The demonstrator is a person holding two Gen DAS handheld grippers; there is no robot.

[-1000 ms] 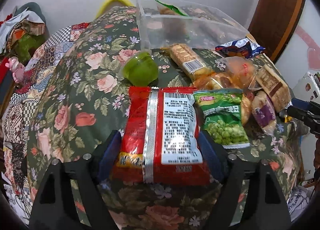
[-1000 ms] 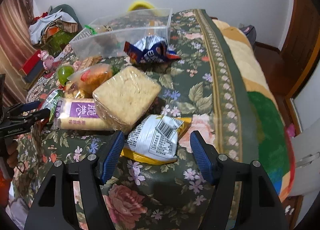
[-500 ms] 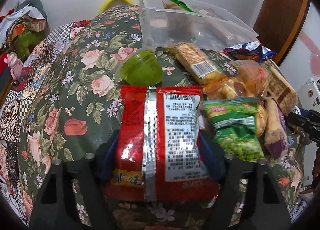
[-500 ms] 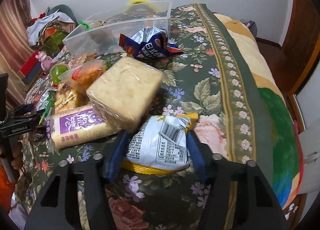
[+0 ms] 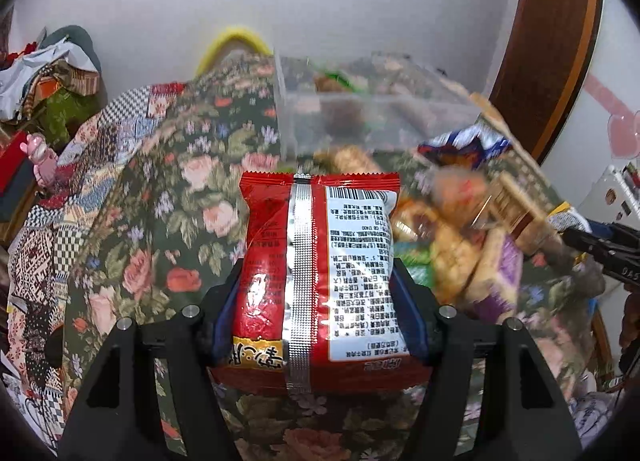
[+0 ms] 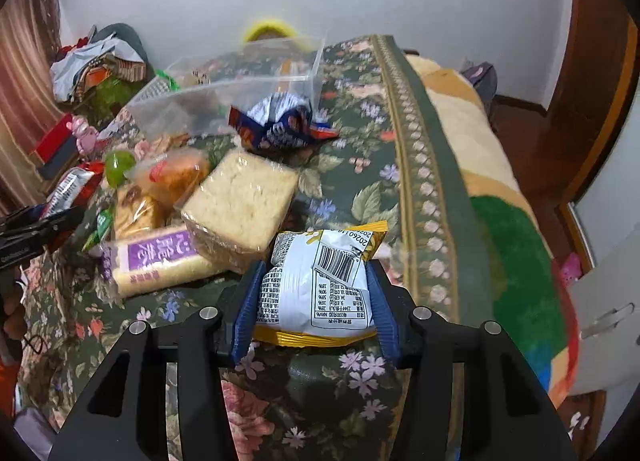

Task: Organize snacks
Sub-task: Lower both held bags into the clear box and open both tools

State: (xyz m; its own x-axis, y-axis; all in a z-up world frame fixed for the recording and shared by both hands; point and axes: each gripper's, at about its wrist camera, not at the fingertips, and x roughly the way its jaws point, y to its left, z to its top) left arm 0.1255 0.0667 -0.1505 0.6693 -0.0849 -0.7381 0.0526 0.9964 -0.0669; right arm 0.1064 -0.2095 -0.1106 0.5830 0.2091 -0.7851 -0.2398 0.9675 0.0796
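My left gripper point(image 5: 316, 309) is shut on a red snack bag point(image 5: 320, 261) with a silver seam and holds it lifted above the floral blanket. My right gripper point(image 6: 316, 305) is shut on a white and yellow snack bag point(image 6: 320, 285), raised off the blanket. A clear plastic bin point(image 5: 360, 117) with a few snacks inside stands at the far end; it also shows in the right wrist view point(image 6: 224, 97). Between lie loose snacks: a square cracker pack point(image 6: 244, 201), a purple-labelled pack point(image 6: 160, 257), a blue bag point(image 6: 280, 125) and a green cup point(image 6: 118, 167).
The floral blanket point(image 6: 360, 181) covers a bed that drops off at the right. A pile of clothes point(image 5: 44, 81) and a pink toy point(image 5: 40, 161) lie left of the bed. A wooden door point(image 5: 552, 41) stands at the right.
Both grippers closed on their bags and lifted them. The left view rose and tilted up toward the bin; the right gripper moved forward over the white bag and raised it.
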